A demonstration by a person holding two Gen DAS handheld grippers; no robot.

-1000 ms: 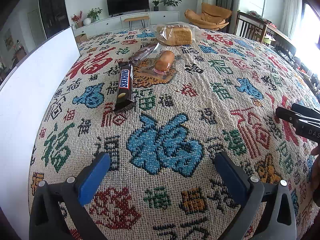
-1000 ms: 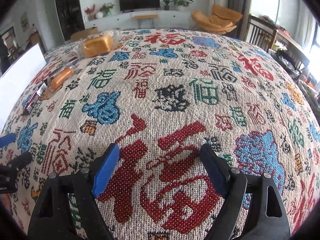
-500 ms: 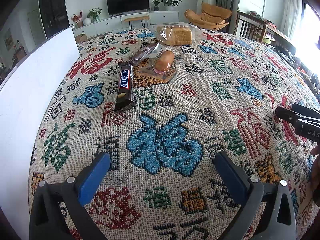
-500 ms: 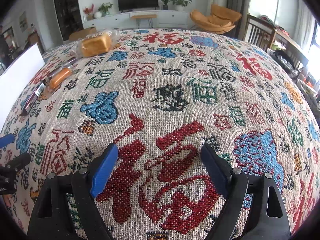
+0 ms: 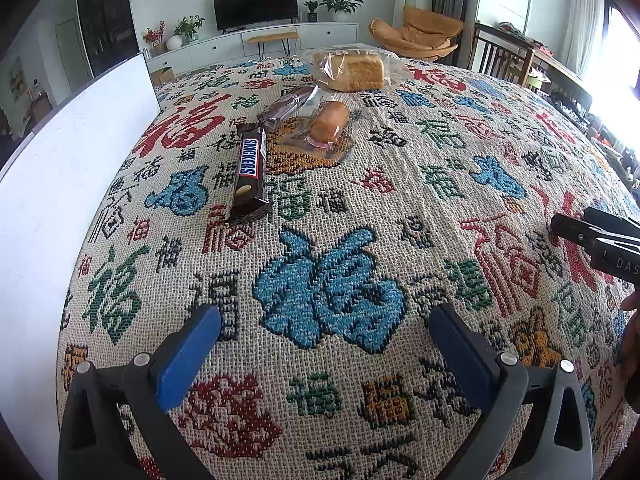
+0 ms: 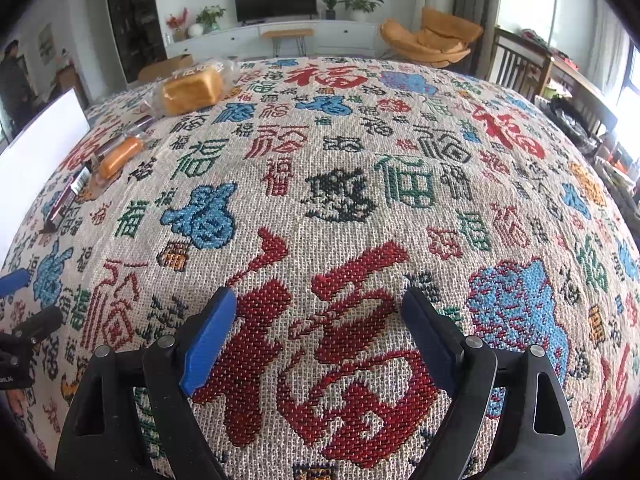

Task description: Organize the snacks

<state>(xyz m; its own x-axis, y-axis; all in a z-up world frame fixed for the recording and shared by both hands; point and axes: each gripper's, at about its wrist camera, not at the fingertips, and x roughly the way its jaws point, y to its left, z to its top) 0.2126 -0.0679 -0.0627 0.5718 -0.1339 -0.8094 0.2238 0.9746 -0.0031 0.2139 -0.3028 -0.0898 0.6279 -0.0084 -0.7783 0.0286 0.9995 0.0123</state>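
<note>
Well, nothing had moved in the last second, so no snack was sorted yet. Both the left gripper [image 5: 320, 340] and right gripper [image 6: 316, 332] hung wide and empty over the bumpy woven cloth [image 5: 400, 184]. Far past them lay the long Snickers [image 5: 251, 168], with a soft roll [image 5: 329, 121] and a square loaf [image 5: 352, 69] beyond it.

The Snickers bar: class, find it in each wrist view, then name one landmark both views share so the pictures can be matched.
Left wrist view: the Snickers bar lies left of centre in the upper half, lengthwise on the patterned cloth, label readable.
Right wrist view: the bar sits at the far left edge, small and seen edge-on.
Shared landmark: the bagged bread loaf at the cloth's far end, beyond the bar.
</note>
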